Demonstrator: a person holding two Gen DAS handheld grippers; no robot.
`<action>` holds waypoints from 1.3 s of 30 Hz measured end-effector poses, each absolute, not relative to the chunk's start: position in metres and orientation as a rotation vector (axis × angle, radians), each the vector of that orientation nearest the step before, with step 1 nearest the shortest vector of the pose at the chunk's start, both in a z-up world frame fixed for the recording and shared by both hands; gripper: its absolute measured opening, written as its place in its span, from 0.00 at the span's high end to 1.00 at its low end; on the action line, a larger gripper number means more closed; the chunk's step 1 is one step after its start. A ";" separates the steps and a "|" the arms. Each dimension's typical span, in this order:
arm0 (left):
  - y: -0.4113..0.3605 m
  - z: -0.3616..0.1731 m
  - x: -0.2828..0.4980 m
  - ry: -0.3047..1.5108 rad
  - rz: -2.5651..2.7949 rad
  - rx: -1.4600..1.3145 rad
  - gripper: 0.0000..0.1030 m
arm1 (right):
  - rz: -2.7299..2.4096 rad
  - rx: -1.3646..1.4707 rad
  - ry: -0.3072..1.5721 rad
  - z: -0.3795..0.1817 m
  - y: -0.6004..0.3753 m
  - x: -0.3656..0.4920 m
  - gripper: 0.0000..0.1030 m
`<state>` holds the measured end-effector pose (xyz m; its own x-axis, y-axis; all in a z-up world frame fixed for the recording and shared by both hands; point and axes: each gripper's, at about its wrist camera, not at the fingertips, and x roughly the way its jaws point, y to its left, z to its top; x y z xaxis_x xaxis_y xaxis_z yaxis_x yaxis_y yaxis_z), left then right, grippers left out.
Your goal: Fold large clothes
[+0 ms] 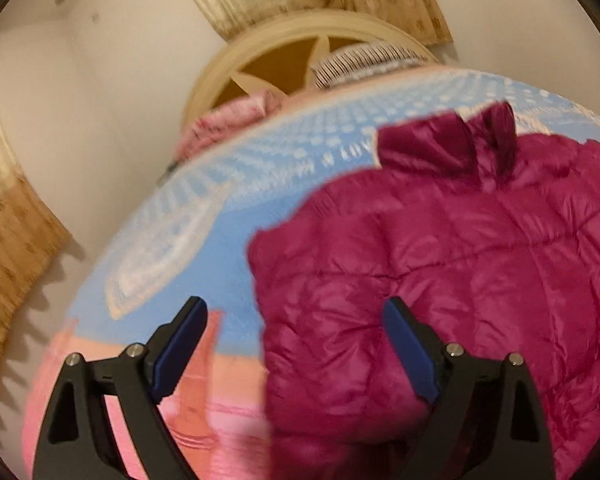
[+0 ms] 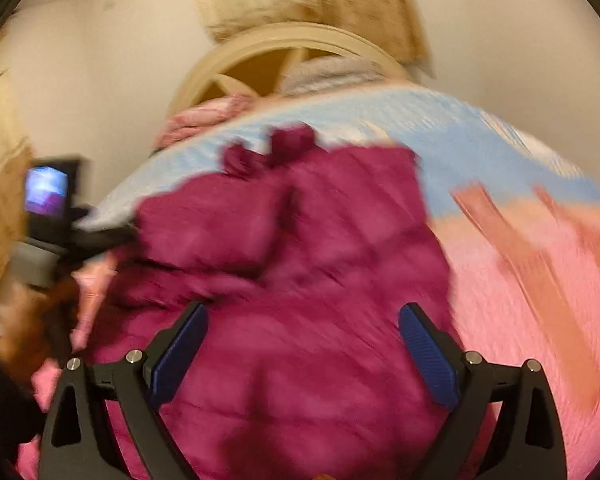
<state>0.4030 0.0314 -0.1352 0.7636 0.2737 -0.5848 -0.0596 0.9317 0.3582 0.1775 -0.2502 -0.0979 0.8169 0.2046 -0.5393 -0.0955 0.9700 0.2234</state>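
Note:
A magenta quilted puffer jacket (image 1: 460, 248) lies on the bed, its collar toward the headboard. In the left wrist view my left gripper (image 1: 294, 312) hangs open above the jacket's left edge, one blue pad over the blanket, the other over the jacket, nothing between them. The right wrist view is blurred: the jacket (image 2: 292, 280) fills the middle and my right gripper (image 2: 302, 316) stands open over it, pads apart and clear of the fabric. At the left of that view a hand (image 2: 20, 320) holds the other gripper's body.
The bed carries a blue and pink blanket (image 1: 228, 240) (image 2: 520, 280). A cream headboard (image 1: 284, 36) and pillows (image 1: 228, 120) stand at the far end. Curtains (image 1: 12, 248) hang by the white wall on the left. The bed's edge falls away at the left.

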 end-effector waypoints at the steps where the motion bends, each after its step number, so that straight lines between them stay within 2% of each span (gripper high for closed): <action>1: 0.030 -0.139 0.404 0.693 0.171 0.322 0.11 | 0.216 0.184 0.575 -0.082 -0.237 0.185 0.07; 6: 0.021 -0.154 0.407 0.729 0.153 0.320 0.10 | 0.334 0.224 0.606 -0.060 -0.192 0.249 0.07; 13: 0.041 -0.147 0.403 0.743 0.105 0.201 0.08 | 0.220 0.250 0.764 -0.124 -0.185 0.324 0.09; 15: 0.046 -0.140 0.402 0.726 0.107 0.167 0.08 | 0.187 0.229 0.791 -0.140 -0.192 0.326 0.15; 17: 0.047 -0.129 0.400 0.687 0.123 0.135 0.06 | 0.133 0.140 0.803 -0.152 -0.191 0.322 0.15; 18: 0.046 -0.125 0.400 0.673 0.126 0.115 0.00 | 0.121 0.123 0.807 -0.155 -0.192 0.321 0.15; 22: 0.036 -0.116 0.407 0.657 0.097 0.076 0.00 | 0.094 0.118 0.828 -0.162 -0.198 0.321 0.15; 28: 0.019 -0.144 0.427 0.738 0.133 0.189 0.00 | 0.070 0.083 0.822 -0.166 -0.195 0.317 0.15; 39: 0.041 -0.174 0.445 0.853 0.099 0.079 0.00 | 0.031 0.031 0.822 -0.167 -0.187 0.314 0.14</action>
<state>0.4454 0.0407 -0.1740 0.6540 0.1187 -0.7471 -0.0554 0.9925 0.1092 0.3145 -0.1871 -0.1674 0.6805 0.0399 -0.7316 -0.0155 0.9991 0.0400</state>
